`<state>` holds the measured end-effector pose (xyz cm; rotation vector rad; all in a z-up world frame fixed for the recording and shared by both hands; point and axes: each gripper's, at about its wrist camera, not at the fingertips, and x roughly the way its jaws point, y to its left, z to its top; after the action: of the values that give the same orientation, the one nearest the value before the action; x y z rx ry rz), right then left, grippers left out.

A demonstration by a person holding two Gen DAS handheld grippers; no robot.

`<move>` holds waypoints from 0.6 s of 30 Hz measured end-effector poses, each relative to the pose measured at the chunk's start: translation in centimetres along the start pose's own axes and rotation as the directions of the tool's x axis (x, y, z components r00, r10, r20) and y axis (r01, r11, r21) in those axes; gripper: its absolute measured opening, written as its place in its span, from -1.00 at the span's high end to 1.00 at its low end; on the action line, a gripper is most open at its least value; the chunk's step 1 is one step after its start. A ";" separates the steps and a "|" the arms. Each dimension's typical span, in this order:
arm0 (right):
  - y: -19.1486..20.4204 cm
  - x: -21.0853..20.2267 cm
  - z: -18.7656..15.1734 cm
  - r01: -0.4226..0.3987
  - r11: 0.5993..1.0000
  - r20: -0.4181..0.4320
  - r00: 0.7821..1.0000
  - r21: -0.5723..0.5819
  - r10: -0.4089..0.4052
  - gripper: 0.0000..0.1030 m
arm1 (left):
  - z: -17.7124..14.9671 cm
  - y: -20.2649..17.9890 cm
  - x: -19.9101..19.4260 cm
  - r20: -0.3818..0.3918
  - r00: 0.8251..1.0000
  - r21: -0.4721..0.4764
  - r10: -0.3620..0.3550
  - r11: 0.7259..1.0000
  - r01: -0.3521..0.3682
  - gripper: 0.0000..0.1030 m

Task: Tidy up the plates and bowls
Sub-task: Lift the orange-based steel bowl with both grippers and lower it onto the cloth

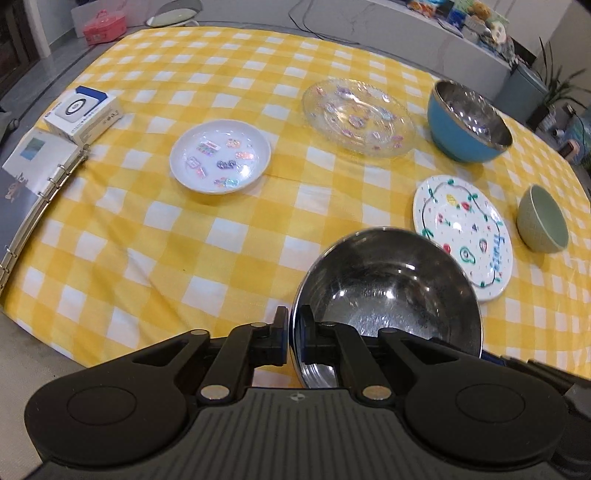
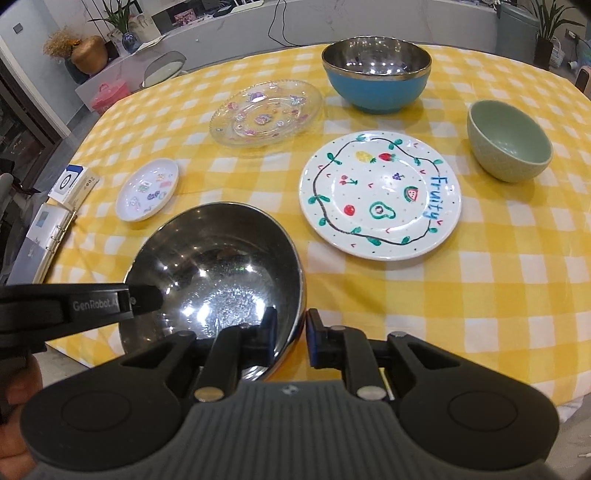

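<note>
A steel bowl (image 1: 388, 291) (image 2: 218, 266) is at the near table edge. My left gripper (image 1: 294, 338) is shut on its left rim; it shows in the right wrist view (image 2: 146, 295). My right gripper (image 2: 291, 338) is shut on its near right rim. Beyond lie a white fruit-painted plate (image 1: 463, 236) (image 2: 380, 195), a clear glass plate (image 1: 358, 118) (image 2: 266, 112), a small white dish (image 1: 220, 157) (image 2: 147, 190), a blue steel-lined bowl (image 1: 467, 123) (image 2: 376, 74) and a small green bowl (image 1: 542, 224) (image 2: 509, 142).
The yellow checked cloth (image 1: 221, 240) (image 2: 443, 295) covers a round table. A white box (image 1: 83, 114) (image 2: 74, 184) and a ring binder (image 1: 33, 177) (image 2: 44, 240) lie at the left edge. A pink case (image 1: 105, 26) stands on the floor beyond.
</note>
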<state>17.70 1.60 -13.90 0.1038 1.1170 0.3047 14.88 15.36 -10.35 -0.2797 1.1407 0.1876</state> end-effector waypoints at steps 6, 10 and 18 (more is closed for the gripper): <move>1.4 -0.7 -0.2 0.050 0.993 0.070 0.997 -0.103 -0.043 0.19 | 0.2 -0.4 -0.9 0.058 0.998 0.020 -0.034 0.999 0.033 0.59; 1.7 -0.9 -0.2 0.069 0.988 0.087 0.995 -0.135 -0.058 -0.16 | 0.2 -1.1 -1.6 0.111 0.994 0.075 -0.026 0.997 0.017 0.14; 1.6 -1.5 0.0 0.027 0.992 0.106 0.994 -0.121 -0.014 -0.90 | 0.0 -3.0 -3.9 0.264 0.965 0.155 0.007 0.987 -0.049 -0.59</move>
<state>16.79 2.68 -12.22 -0.0005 0.9924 0.3450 14.12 12.46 -6.42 -0.0916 0.8904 0.1517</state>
